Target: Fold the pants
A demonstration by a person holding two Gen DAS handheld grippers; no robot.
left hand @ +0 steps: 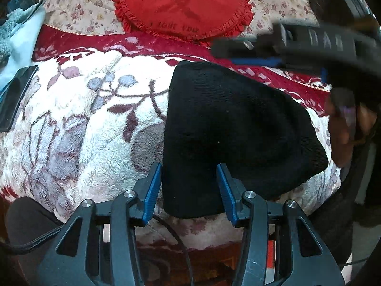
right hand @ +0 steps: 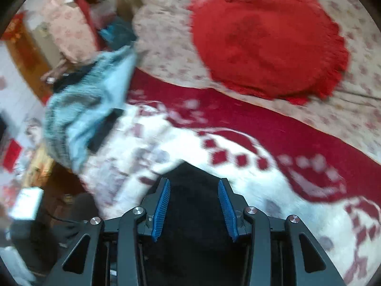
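The black pants [left hand: 233,131] lie folded into a compact bundle on a white and red fleece blanket [left hand: 83,131]. My left gripper [left hand: 189,166] is open, its blue pads straddling the bundle's near left corner. My right gripper shows in the left wrist view [left hand: 250,52] as a blurred dark body above the bundle's far edge. In the right wrist view my right gripper [right hand: 194,183] is open, with the black pants [right hand: 190,214] between and below its blue pads. That view is motion blurred.
A round red frilled cushion [left hand: 181,7] lies on a floral sheet [left hand: 78,7] behind the blanket. A light blue towel [right hand: 90,109] and a dark phone [left hand: 14,97] sit at the blanket's left edge. A black cable [left hand: 176,240] runs under my left gripper.
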